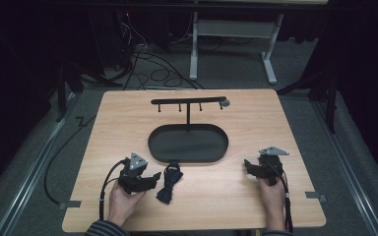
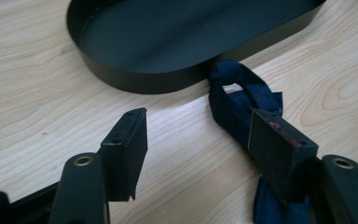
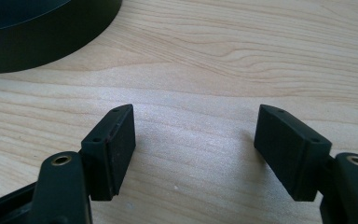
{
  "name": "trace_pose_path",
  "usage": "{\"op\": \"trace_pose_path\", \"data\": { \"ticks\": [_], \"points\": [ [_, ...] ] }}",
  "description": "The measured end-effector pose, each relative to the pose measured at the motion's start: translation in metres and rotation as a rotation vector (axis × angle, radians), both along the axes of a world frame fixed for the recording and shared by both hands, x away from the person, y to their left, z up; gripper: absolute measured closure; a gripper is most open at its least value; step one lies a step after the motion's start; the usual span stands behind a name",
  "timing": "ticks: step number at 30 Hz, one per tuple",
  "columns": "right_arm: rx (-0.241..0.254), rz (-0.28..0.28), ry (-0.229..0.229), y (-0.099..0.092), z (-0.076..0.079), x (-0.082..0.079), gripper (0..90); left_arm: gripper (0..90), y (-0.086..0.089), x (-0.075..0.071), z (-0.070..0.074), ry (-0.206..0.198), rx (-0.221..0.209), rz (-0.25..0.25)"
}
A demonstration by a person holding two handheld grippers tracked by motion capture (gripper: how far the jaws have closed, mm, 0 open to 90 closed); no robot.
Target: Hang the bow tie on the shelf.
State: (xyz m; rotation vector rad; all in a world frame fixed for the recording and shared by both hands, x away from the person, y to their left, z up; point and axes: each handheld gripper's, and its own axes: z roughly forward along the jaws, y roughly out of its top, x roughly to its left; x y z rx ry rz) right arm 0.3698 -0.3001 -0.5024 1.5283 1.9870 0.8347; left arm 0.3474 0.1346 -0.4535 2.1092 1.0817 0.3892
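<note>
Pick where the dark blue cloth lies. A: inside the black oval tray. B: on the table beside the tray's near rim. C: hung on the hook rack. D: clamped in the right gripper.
B: the dark blue cloth lies on the table just outside the black oval tray, beside the open left gripper.

My table (image 1: 256, 128) is light wood grain, the oval tray (image 1: 157, 147) and its hook stand (image 1: 188, 102) are matte black, and that knotted cloth (image 1: 170, 182) is dark navy.
</note>
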Motion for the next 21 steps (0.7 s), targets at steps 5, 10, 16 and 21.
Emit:
{"op": "trace_pose_path", "data": {
  "ticks": [5, 10, 16, 21],
  "points": [
    [0.000, 0.000, 0.000, 0.000, 0.000, 0.000, 30.3, 38.4, -0.011, 0.006, -0.005, 0.040, -0.022, -0.004],
    [0.001, 0.001, 0.001, 0.000, 0.000, 0.000, 30.2, 39.2, -0.020, 0.013, -0.011, 0.072, -0.030, -0.016],
    [0.001, 0.000, 0.003, 0.000, 0.000, 0.000, 30.2, 41.0, -0.030, 0.017, -0.015, 0.077, -0.027, -0.022],
    [0.001, 0.000, 0.003, 0.000, 0.000, 0.000, 30.2, 42.7, -0.035, 0.022, -0.020, 0.096, -0.025, -0.024]
  ]
}}
